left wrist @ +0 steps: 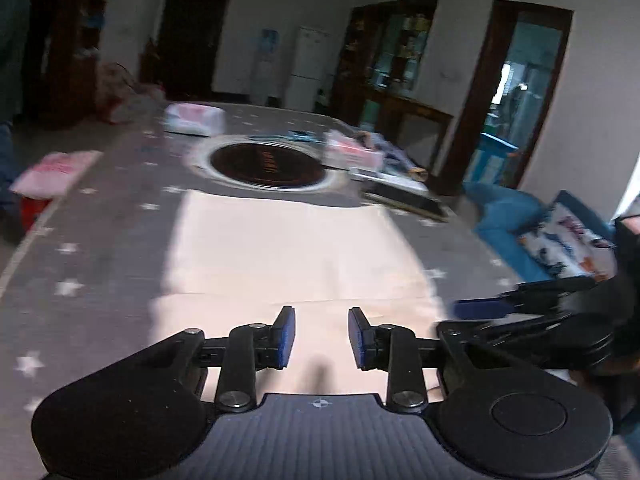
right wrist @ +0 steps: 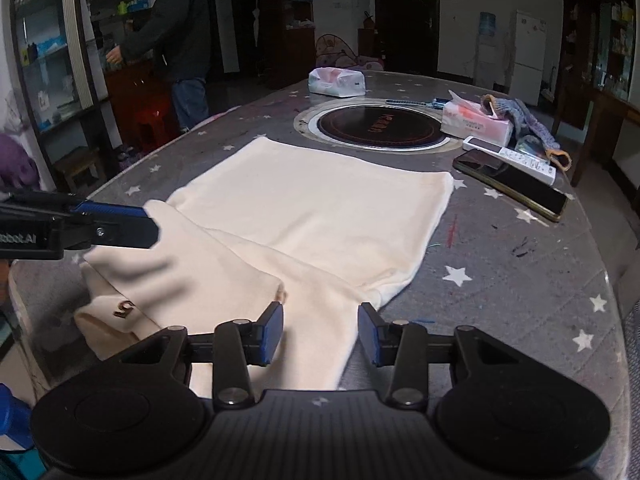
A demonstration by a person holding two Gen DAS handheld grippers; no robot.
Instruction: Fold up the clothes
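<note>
Mid-fold: both claws, left claw (left wrist: pixel 322 338) and right claw (right wrist: pixel 320 334), gape empty over cream knit garment (right wrist: pixel 320 216) on grey star-print surface (right wrist: pixel 520 288); next needs pinching an edge.

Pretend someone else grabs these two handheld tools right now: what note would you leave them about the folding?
Left gripper: fingers open, empty, hovering over the near part of the cream-coloured knit garment.
Right gripper: fingers open, empty, over the garment's near edge.
Garment: lies mostly flat on the grey star-patterned tablecloth, with a flap nearest the camera already laid over the body at a slant, small dark logo showing.
Beside it: black smartphone, white remote control, pink tissue pack.
Done: at most one fold, it seems.
Left: probably grip the near edge and fold again.
</note>
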